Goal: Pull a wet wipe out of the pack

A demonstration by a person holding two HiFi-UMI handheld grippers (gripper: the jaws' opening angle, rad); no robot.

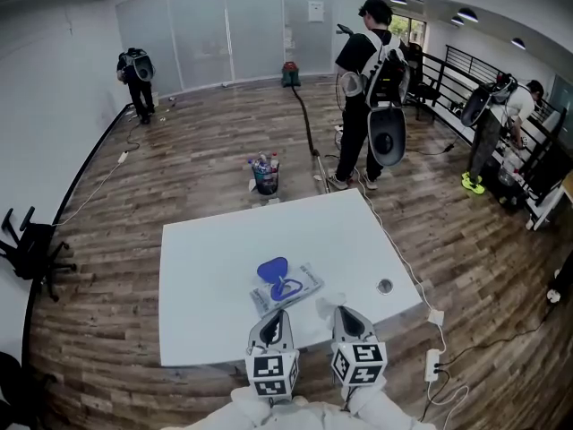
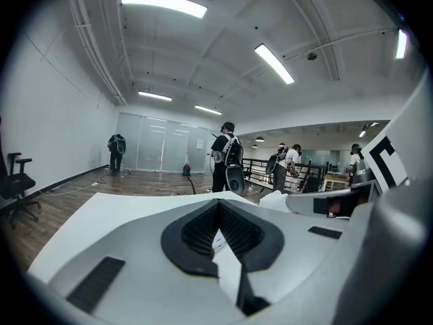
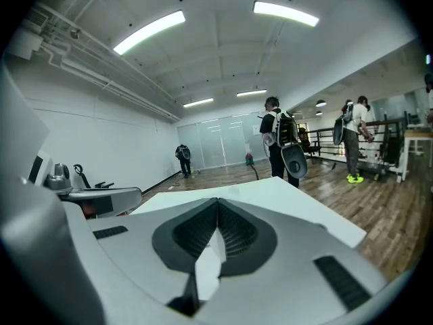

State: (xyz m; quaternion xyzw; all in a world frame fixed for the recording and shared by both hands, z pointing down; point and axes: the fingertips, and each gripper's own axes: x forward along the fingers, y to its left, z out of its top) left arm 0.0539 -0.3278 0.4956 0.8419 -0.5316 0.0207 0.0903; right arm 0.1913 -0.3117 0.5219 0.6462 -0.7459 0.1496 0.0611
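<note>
- The wet wipe pack (image 1: 292,288) lies flat on the white table (image 1: 215,267), near the edge closest to the person. Its blue lid (image 1: 272,270) is flipped open and stands up at the pack's far-left end.
- The left gripper (image 1: 276,316) hovers just on the near side of the pack and points at it. In its own view the left gripper (image 2: 218,203) has its two dark ribbed pads pressed together at the tips. Only table surface shows through the narrow gap behind them, and nothing is pinched.
- The right gripper (image 1: 346,315) sits beside the left one, just right of the pack. In its own view its jaws also meet at the tips (the right gripper (image 3: 218,200) looks empty, with bare table beyond).
- A small crumpled white piece (image 1: 325,305) lies on the table between the pack's near-right corner and the right gripper's tip. It is probably a wipe, though too small to be sure. It also shows as a white lump (image 2: 274,198) in the left gripper view.
- A round cable hole (image 1: 384,286) sits in the table to the right of the pack.
- Beyond the table, a bucket (image 1: 265,176) stands on the wooden floor (image 1: 179,168), and a person with a backpack (image 1: 369,88) stands farther back.
</note>
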